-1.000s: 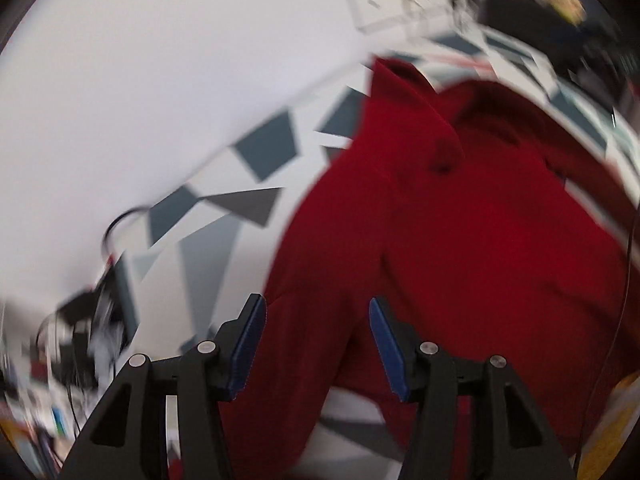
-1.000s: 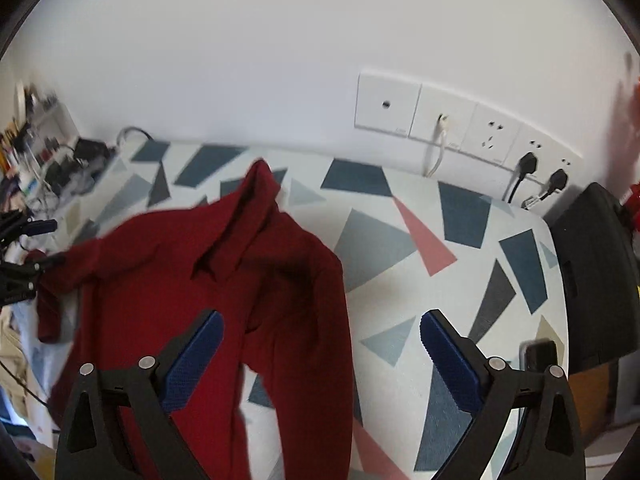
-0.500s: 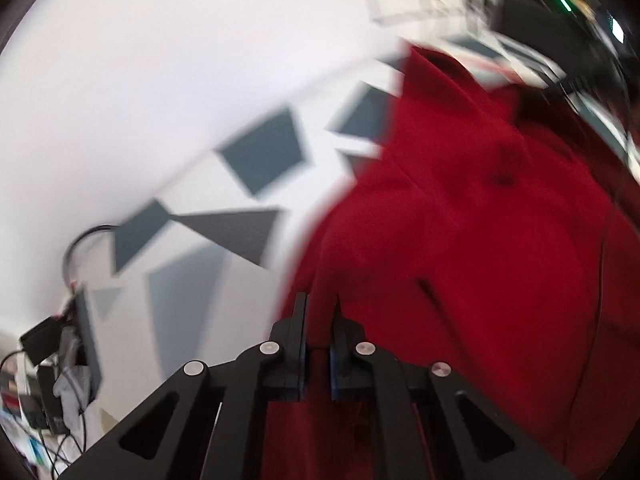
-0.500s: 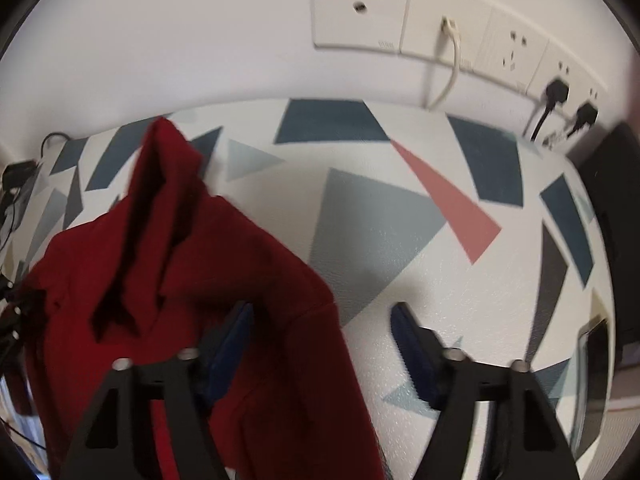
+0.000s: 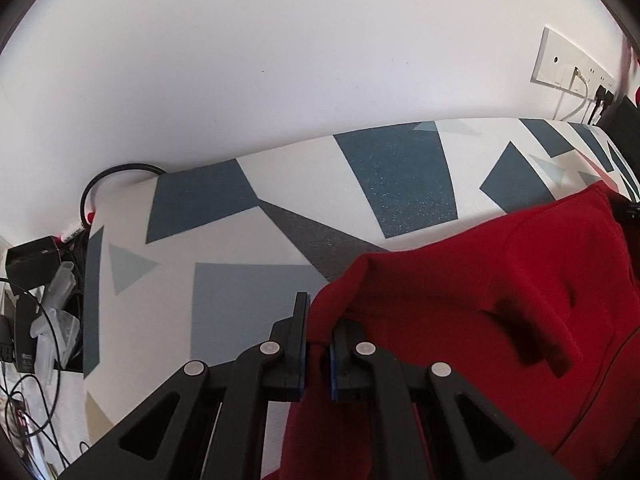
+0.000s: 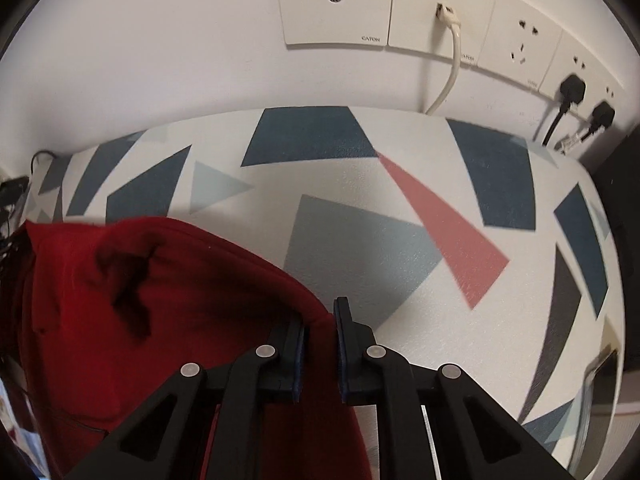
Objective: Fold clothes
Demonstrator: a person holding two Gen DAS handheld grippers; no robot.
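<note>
Left hand-held gripper (image 5: 319, 346): clamped on one corner edge of red garment (image 5: 500, 288); cloth pinched between blue pads, rest spreading right and down from the grip. Right hand-held gripper (image 6: 320, 344): clamped on the opposite corner edge of the same red garment (image 6: 168, 300); cloth extending left and below. Garment stretched between both grips, above the desk (image 6: 360, 184) with geometric print. Wall sockets (image 6: 516, 46) behind desk, white cable (image 6: 450, 68) plugged in.

White table (image 6: 360, 184) w/ blue, grey & pink geometric shapes (against wall) carries a red garment (image 6: 180, 300).
</note>
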